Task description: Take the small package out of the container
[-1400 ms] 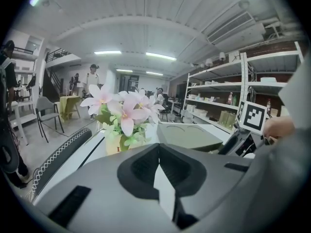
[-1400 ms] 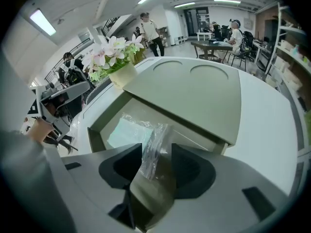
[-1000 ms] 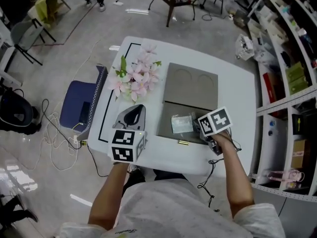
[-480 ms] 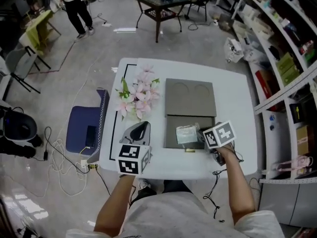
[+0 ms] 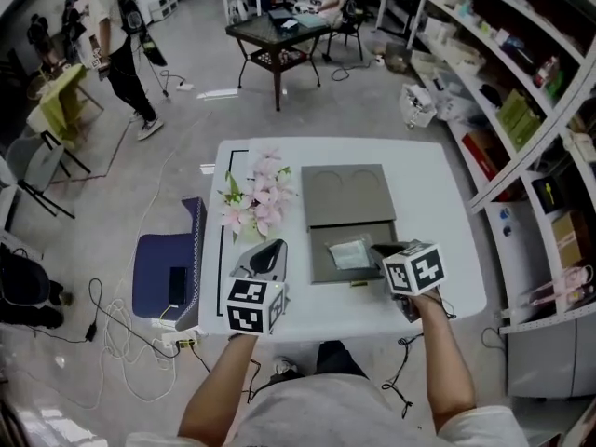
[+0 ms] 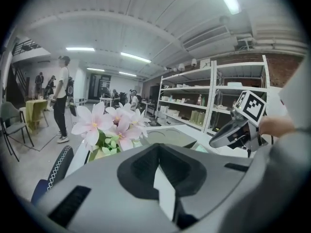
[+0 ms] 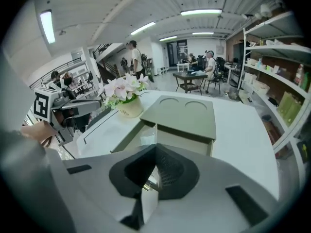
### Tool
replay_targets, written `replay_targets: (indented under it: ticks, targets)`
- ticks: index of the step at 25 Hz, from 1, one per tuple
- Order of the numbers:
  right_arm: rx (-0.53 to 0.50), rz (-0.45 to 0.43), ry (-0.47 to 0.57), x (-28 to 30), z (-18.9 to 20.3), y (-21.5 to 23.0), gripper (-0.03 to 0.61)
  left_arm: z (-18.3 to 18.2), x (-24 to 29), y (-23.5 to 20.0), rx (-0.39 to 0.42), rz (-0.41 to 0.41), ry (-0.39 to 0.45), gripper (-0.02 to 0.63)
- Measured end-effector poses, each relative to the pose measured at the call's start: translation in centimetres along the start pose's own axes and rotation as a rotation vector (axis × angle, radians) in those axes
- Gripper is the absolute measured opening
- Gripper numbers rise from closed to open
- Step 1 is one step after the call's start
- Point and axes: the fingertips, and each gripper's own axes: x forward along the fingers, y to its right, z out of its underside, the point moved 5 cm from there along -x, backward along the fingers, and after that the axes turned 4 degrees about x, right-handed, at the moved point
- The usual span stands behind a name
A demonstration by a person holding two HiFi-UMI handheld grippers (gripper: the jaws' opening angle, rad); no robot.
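Observation:
A grey container (image 5: 318, 250) lies open on the white table (image 5: 438, 203), its lid (image 5: 345, 194) folded back. Inside it lies the small clear package (image 5: 351, 252), also visible in the right gripper view as the package (image 7: 146, 134). My right gripper (image 5: 380, 250) hovers over the container's right end, just beside the package, jaws shut with nothing seen between them (image 7: 153, 174). My left gripper (image 5: 267, 251) sits on the table left of the container, shut and empty (image 6: 160, 176).
A pot of pink flowers (image 5: 256, 198) stands left of the lid. A blue chair (image 5: 163, 264) is against the table's left side, with cables on the floor. Shelving (image 5: 531, 110) runs along the right. A person (image 5: 107, 26) walks far back.
The head view has pulled back and shows more of the room. Both grippers keep their places relative to the container, and the package has not moved.

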Motion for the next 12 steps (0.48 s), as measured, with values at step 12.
replay_targets:
  ticks: [12]
  targets:
    - [-0.003, 0.057, 0.315, -5.9, -1.6, -4.1, 0.006, -1.8, -2.3, 0.9, 0.056, 0.050, 0.037, 0.003]
